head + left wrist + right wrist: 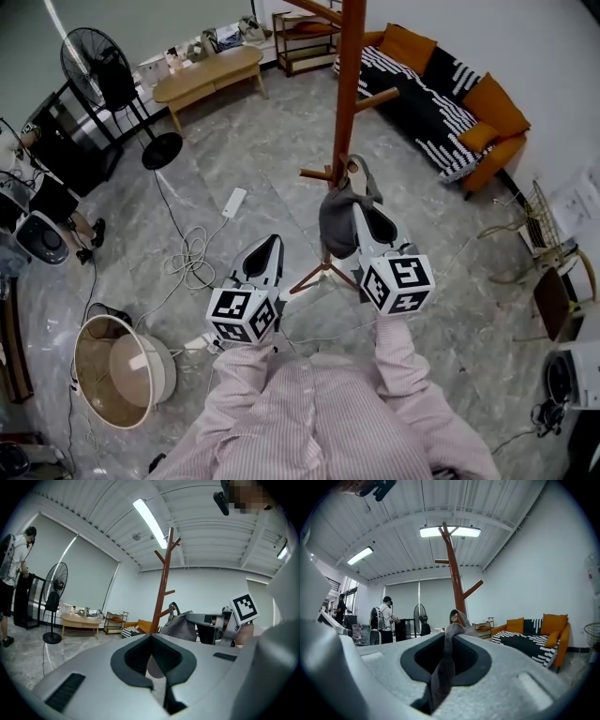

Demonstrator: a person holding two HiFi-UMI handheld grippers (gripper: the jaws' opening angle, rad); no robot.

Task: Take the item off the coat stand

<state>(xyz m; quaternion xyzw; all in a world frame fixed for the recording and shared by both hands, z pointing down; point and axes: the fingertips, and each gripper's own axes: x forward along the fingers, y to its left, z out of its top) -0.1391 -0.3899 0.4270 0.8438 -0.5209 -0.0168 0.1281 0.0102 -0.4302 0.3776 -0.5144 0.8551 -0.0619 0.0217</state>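
Observation:
A reddish wooden coat stand (348, 84) rises in front of me. A grey bag (337, 217) hangs against its pole beside a low peg, handle loop on top. My right gripper (357, 210) is shut on the bag's fabric; in the right gripper view a grey fold (443, 670) runs between the jaws of that gripper (449, 637). My left gripper (271, 243) is held lower and to the left, clear of the stand, shut with nothing in it. The left gripper view, past the left gripper (150, 635), shows the bag (180, 626), the stand (163, 590) and the right gripper (216, 620).
Stand legs (309, 277) spread on the tiled floor. A power strip (233, 202) and cables lie to the left, a round heater dish (117, 370) nearer me. A fan (101, 64), low table (208, 75), shelf (305, 42) and sofa (441, 94) stand further back. A person (13, 573) stands far left.

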